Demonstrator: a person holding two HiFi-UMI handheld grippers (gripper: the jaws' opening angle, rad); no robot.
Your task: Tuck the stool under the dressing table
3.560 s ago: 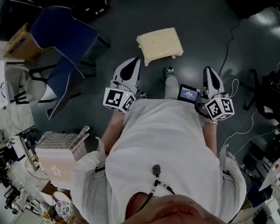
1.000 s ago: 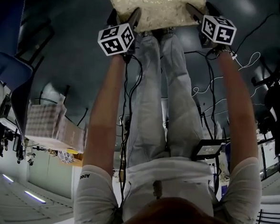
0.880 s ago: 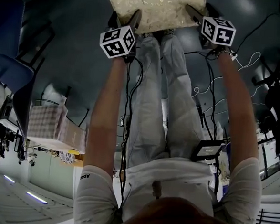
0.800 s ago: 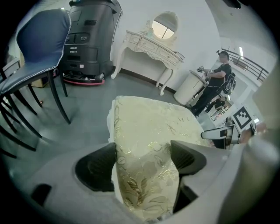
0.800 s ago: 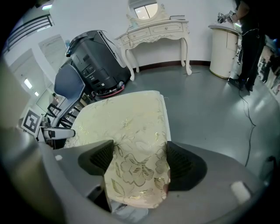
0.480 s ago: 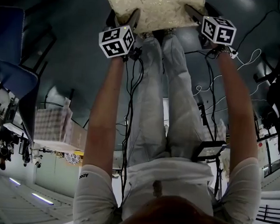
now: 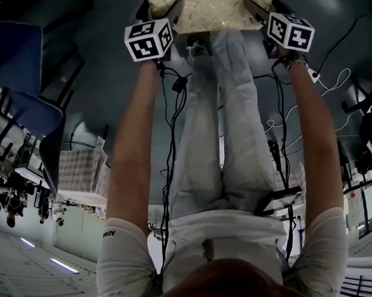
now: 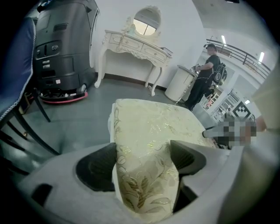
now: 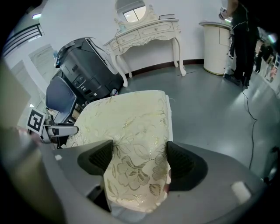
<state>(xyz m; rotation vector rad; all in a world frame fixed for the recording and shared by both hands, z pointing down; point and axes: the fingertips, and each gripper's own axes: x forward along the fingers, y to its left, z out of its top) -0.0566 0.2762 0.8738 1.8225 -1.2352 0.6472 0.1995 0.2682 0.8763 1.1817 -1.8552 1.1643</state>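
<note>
Grey floor, stool, maybe scrubber beside table

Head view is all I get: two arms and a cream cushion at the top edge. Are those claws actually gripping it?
Observer: Yes. The left gripper has its jaws closed on the padded edge of the stool.
Operator: And the other one?
Observer: The right gripper is clamped on the cushion's other side.
Operator: Where's the table it goes under?
Observer: The dressing table stands ahead, apart from the stool, with an oval mirror on top.
</note>
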